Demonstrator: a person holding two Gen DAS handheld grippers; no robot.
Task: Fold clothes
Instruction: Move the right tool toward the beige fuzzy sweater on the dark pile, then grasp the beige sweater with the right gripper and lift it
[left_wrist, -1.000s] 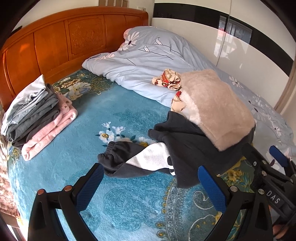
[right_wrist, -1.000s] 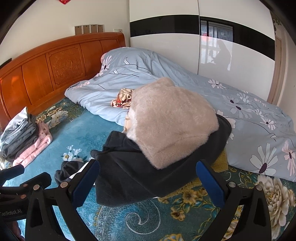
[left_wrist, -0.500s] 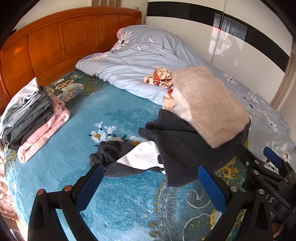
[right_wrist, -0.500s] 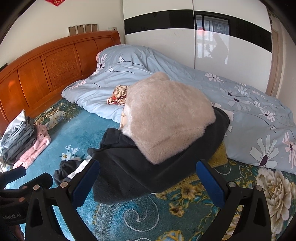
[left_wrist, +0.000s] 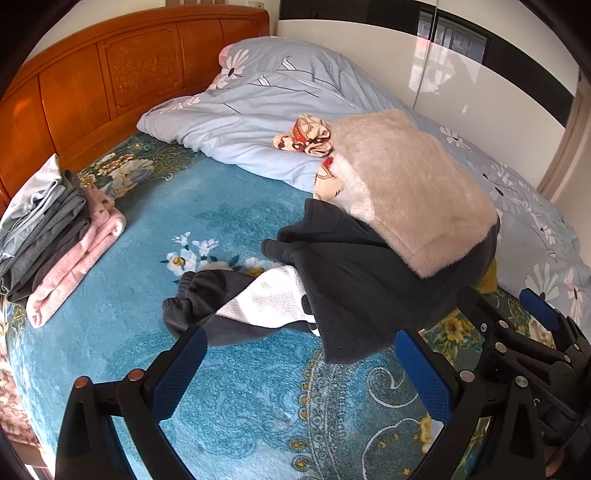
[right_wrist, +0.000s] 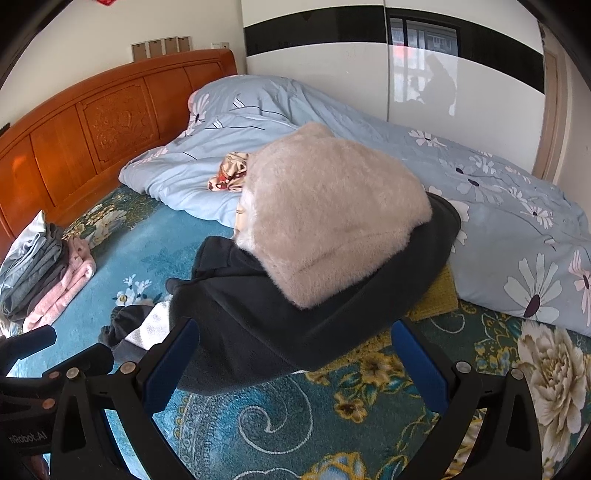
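Gaping empty, both tongs (left_wrist: 299, 365) (right_wrist: 295, 354) face dark trousers (left_wrist: 236, 306) lying left-right.

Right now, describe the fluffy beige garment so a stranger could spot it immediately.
Start at the wooden headboard and follow the light blue floral duvet toward the foot of the bed. Against its near edge sits a heap of unfolded clothes, and the fluffy beige garment lies on top, over a dark grey garment. It is the only pale, furry piece there.
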